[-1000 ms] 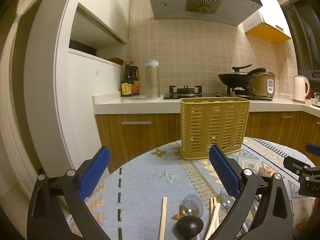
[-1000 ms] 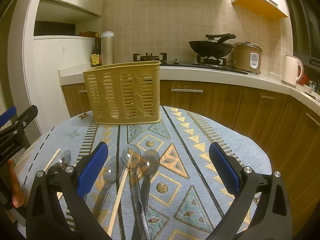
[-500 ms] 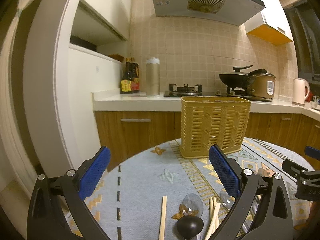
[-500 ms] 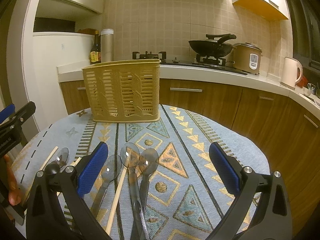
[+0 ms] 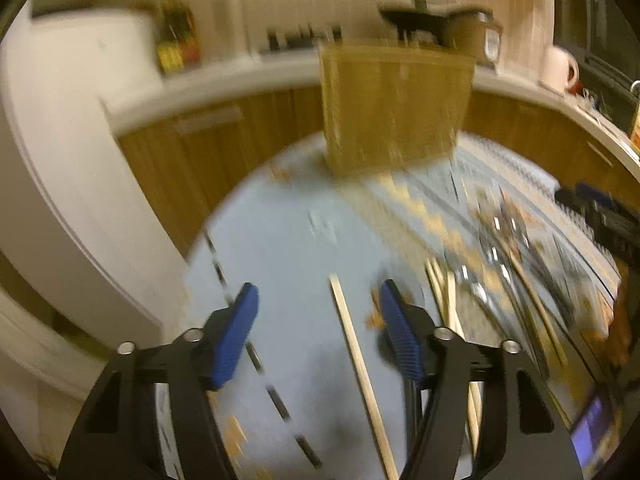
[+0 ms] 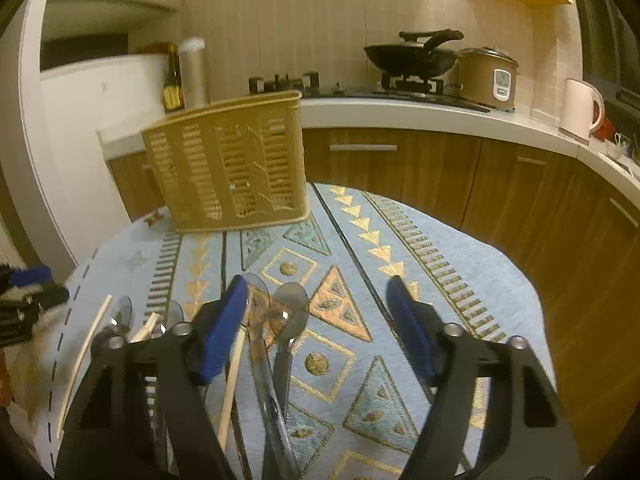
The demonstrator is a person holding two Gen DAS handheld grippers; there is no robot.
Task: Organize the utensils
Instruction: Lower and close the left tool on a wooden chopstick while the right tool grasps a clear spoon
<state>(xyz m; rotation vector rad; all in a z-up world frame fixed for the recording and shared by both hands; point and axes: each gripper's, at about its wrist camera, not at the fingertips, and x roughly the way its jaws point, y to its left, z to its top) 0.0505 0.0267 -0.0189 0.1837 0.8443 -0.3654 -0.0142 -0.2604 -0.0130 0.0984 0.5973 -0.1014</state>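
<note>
The left hand-held gripper (image 5: 318, 330) hangs low over the desk's (image 5: 288, 248) left edge, its jaws spread and empty, with a lone wooden chopstick (image 5: 356, 356) lying between them. The stick's long axis runs along the gripper's line of sight, toward the yellow utensil basket (image 5: 394, 106) at the far edge. The right hand-held gripper (image 6: 316, 328), also spread and empty, hovers over the clear spoons (image 6: 280, 320) mid-desk. For that chopstick the left hand looks nearer.
</note>
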